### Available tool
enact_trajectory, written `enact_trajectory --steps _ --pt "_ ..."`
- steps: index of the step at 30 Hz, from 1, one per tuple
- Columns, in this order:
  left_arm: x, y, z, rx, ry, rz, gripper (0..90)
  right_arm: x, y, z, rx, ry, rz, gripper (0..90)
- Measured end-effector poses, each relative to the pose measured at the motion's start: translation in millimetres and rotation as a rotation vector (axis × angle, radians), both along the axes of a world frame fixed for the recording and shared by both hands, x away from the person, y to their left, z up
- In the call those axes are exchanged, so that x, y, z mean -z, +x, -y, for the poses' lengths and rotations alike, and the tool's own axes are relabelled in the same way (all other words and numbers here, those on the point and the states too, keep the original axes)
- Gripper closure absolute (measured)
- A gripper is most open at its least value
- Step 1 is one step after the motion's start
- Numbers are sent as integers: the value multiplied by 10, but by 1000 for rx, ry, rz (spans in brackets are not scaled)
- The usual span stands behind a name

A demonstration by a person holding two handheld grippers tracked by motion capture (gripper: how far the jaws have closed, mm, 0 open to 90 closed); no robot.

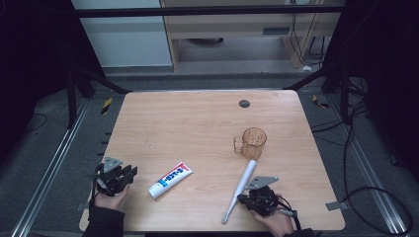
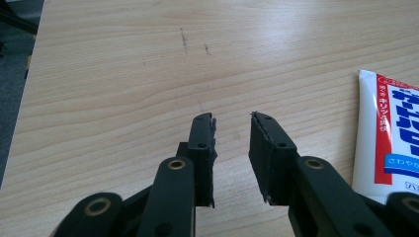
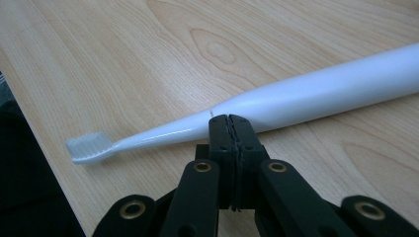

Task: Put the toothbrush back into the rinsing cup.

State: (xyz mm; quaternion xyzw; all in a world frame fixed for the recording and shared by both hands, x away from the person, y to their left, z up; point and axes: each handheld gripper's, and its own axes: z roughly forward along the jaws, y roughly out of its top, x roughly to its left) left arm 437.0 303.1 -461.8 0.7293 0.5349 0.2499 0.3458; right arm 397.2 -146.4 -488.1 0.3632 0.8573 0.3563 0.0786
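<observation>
Toothbrush: a white electric toothbrush (image 1: 240, 189) lay flat on the counter (image 1: 197, 123) at the near right, head toward the near edge and thick handle pointing away toward the mug; in the right gripper view its pale bristles (image 3: 89, 146) sat at the left, facing up, and the handle ran off to the right
Right gripper: the right gripper (image 3: 230, 118) sat low at the near right, tips just at the toothbrush's neck, on the near side of it; its jaws were pressed together with nothing between them; whether the tips touched the neck could not be told; a hand (image 1: 274, 222) held it from the near edge
Mug: a clear amber mug (image 1: 252, 143) stood upright just beyond the far end of the toothbrush handle, its own handle to the left
Toothpaste: a white tube of toothpaste (image 1: 170, 179) with red and blue print lay flat, left of the toothbrush and well apart from it
Left gripper: the left gripper (image 2: 232, 126) rested at the near left, jaws a little apart over bare wood, holding nothing; the toothpaste lay off to its right, not touched
Counter: light wood grain, a dark round spot (image 1: 244, 103) near the far edge
</observation>
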Motion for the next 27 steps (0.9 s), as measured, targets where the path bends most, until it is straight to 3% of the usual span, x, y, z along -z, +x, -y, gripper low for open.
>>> enact_trajectory --steps 18,19,23,27 --pt "2 3 -4 1 7 -3 714 -4 32 -164 -16 15 19 893" --pt "3 3 -5 0 7 -3 715 -52 37 -108 2 32 45 894" --pt "3 6 -7 1 7 -2 716 -130 80 4 50 50 81 896" --pt "6 11 -5 1 10 -3 717 -217 195 165 137 73 138 896"
